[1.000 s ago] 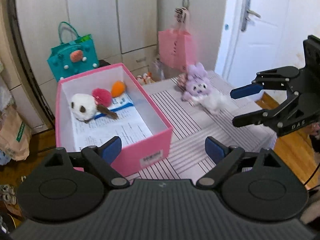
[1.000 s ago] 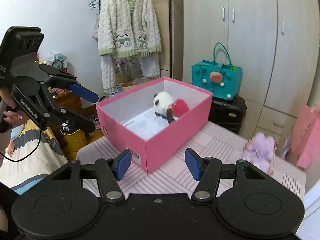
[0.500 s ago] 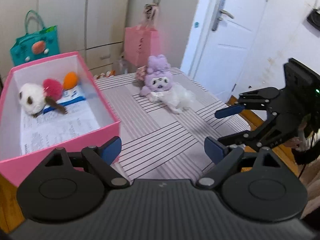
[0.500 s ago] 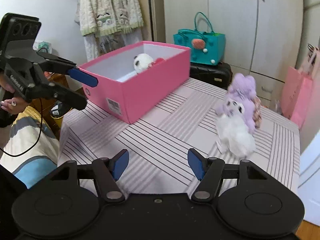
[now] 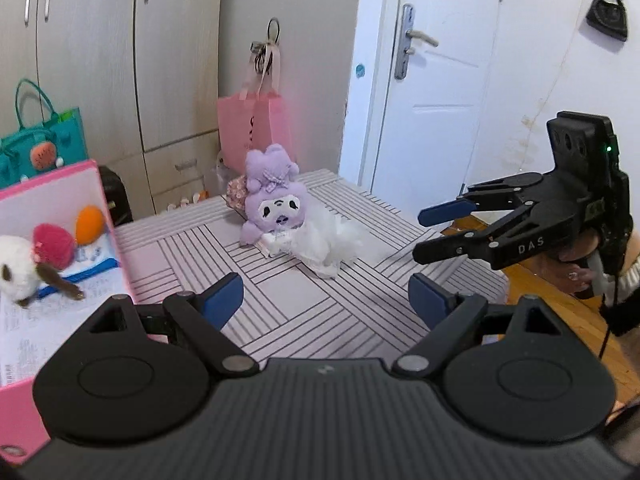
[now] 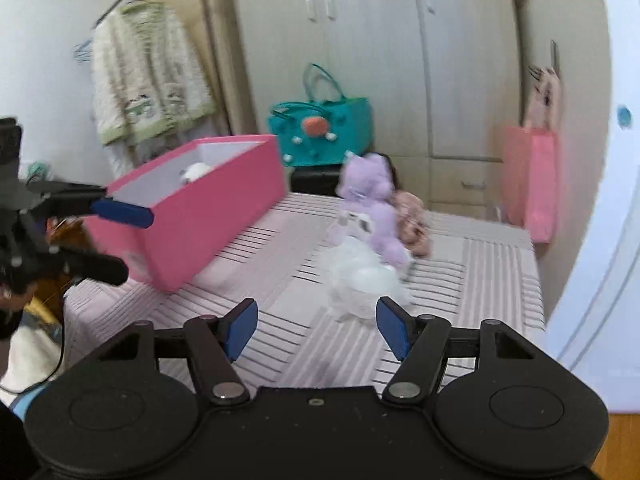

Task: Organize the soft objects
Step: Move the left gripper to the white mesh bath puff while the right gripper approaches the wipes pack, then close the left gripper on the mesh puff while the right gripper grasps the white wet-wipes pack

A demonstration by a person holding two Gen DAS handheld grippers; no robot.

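Observation:
A purple plush doll with a white frilly skirt lies on the striped table; it also shows in the right wrist view. A small pinkish soft toy lies behind it. The pink box holds a white panda plush, a red pom and an orange one. My left gripper is open and empty, in front of the doll. My right gripper is open and empty, close to the skirt; it shows in the left wrist view to the right of the doll.
A pink bag hangs on the cabinet behind the table. A teal bag stands on a dark case. A white door is to the right. A cardigan hangs at the left wall.
Both grippers have swung from the pink box toward the purple doll. The right gripper has come closer to it. Both stay open and empty.

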